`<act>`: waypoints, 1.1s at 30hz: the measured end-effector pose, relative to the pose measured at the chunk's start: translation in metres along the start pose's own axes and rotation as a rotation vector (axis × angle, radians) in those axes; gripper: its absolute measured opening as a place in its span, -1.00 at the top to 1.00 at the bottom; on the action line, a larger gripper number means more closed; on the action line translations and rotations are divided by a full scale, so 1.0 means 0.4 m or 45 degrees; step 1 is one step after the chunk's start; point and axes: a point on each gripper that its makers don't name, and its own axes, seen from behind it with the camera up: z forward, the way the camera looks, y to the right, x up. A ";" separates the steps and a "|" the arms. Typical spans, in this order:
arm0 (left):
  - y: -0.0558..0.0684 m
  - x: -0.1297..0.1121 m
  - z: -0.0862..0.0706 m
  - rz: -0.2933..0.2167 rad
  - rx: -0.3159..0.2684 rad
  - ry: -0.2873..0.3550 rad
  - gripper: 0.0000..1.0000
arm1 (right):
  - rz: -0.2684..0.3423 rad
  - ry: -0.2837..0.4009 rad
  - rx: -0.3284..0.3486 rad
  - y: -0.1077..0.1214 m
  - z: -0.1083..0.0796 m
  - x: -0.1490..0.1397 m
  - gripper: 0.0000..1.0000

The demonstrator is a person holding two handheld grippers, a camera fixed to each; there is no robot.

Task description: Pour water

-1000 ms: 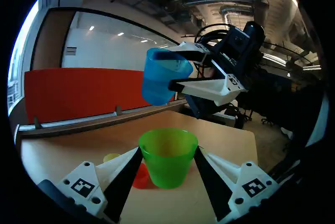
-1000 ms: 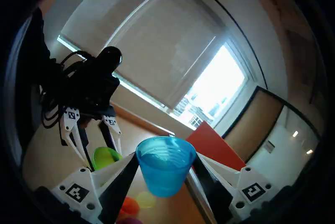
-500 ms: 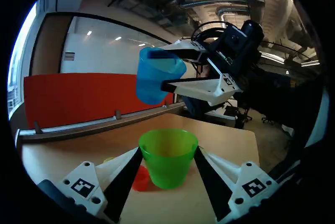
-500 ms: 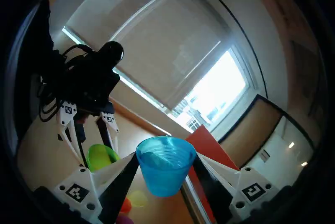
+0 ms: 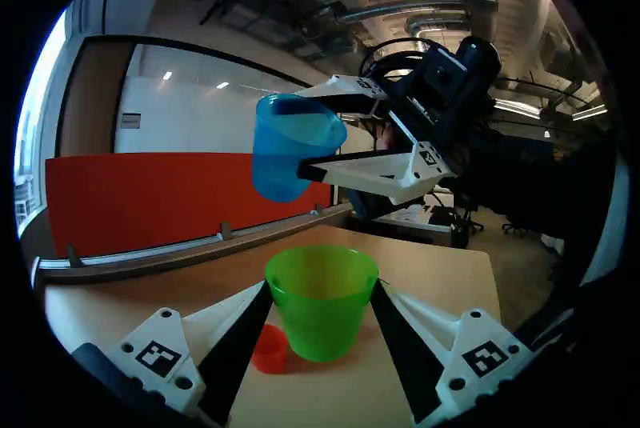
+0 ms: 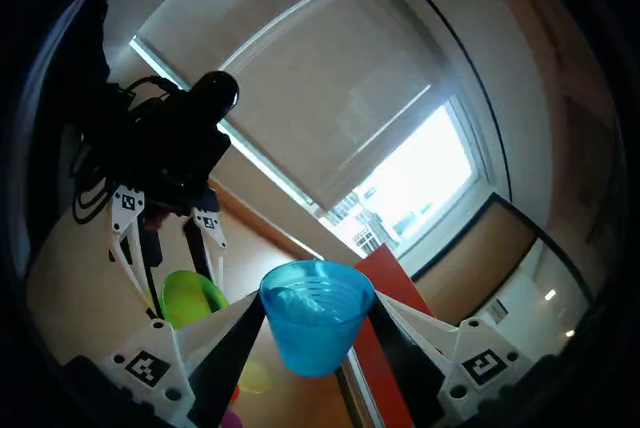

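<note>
small red cup (image 5: 270,348) on wooden table (image 5: 436,272), red partition (image 5: 144,196) behind.

I log the left gripper (image 5: 322,294) as white, with black inner finger faces. Each finger bears a black-and-white square marker (image 5: 158,358). The right gripper (image 6: 317,306) has the same white and black scheme and the same markers, with a black housing behind it. The green cup (image 5: 322,300) is a bright, translucent lime, plain and unpatterned. The blue cup (image 6: 317,324) is a translucent sky blue, with faint ringed ridges inside. On the near left, the small cup (image 5: 270,348) is solid red. The table (image 5: 432,268) is a plain light tan. The far partition (image 5: 152,196) is a flat orange-red. In the right gripper view, a yellow disc (image 6: 254,378) lies near.
</note>
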 end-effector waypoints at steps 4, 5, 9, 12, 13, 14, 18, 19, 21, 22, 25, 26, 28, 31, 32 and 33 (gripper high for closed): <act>-0.003 0.003 0.002 0.011 0.010 0.007 -0.71 | -0.025 0.002 -0.002 0.004 0.001 0.006 -0.83; -0.003 0.004 0.002 0.011 0.011 0.009 -0.71 | -0.032 0.003 -0.003 0.005 0.002 0.007 -0.83; -0.003 0.013 0.003 0.001 0.010 0.020 -0.72 | -0.052 -0.001 -0.004 0.007 0.005 0.008 -0.83; -0.006 0.016 0.002 -0.001 0.014 0.023 -0.72 | -0.068 -0.004 -0.005 0.008 0.007 0.009 -0.83; -0.007 0.016 0.002 -0.001 0.015 0.023 -0.71 | -0.075 -0.004 -0.005 0.008 0.008 0.009 -0.83; -0.008 0.016 0.001 -0.001 0.016 0.023 -0.71 | -0.081 -0.005 -0.006 0.008 0.008 0.009 -0.83; -0.007 0.017 0.002 -0.001 0.013 0.024 -0.71 | -0.103 -0.006 -0.003 0.007 0.010 0.011 -0.83; -0.007 0.017 0.002 -0.001 0.013 0.024 -0.72 | -0.107 -0.006 -0.001 0.007 0.010 0.012 -0.83; -0.007 0.016 0.004 0.000 0.012 0.024 -0.72 | -0.119 -0.008 0.001 0.006 0.011 0.013 -0.83; -0.006 0.016 0.004 0.000 0.012 0.023 -0.72 | -0.126 -0.008 0.001 0.006 0.011 0.013 -0.83; -0.005 0.016 0.006 0.002 0.010 0.022 -0.71 | -0.145 -0.011 0.002 0.005 0.010 0.012 -0.83; -0.005 0.016 0.006 0.002 0.010 0.021 -0.71 | -0.151 -0.011 0.002 0.005 0.010 0.012 -0.83; -0.004 0.015 0.007 0.001 0.008 0.021 -0.71 | -0.162 -0.011 0.002 0.006 0.010 0.013 -0.83; -0.002 0.014 0.009 0.001 0.006 0.019 -0.71 | -0.179 -0.009 -0.001 0.007 0.009 0.014 -0.83; -0.002 0.014 0.010 0.001 0.006 0.018 -0.71 | -0.185 -0.008 -0.003 0.007 0.009 0.014 -0.83; -0.001 0.014 0.010 0.002 0.006 0.018 -0.71 | -0.192 -0.009 -0.003 0.008 0.009 0.014 -0.83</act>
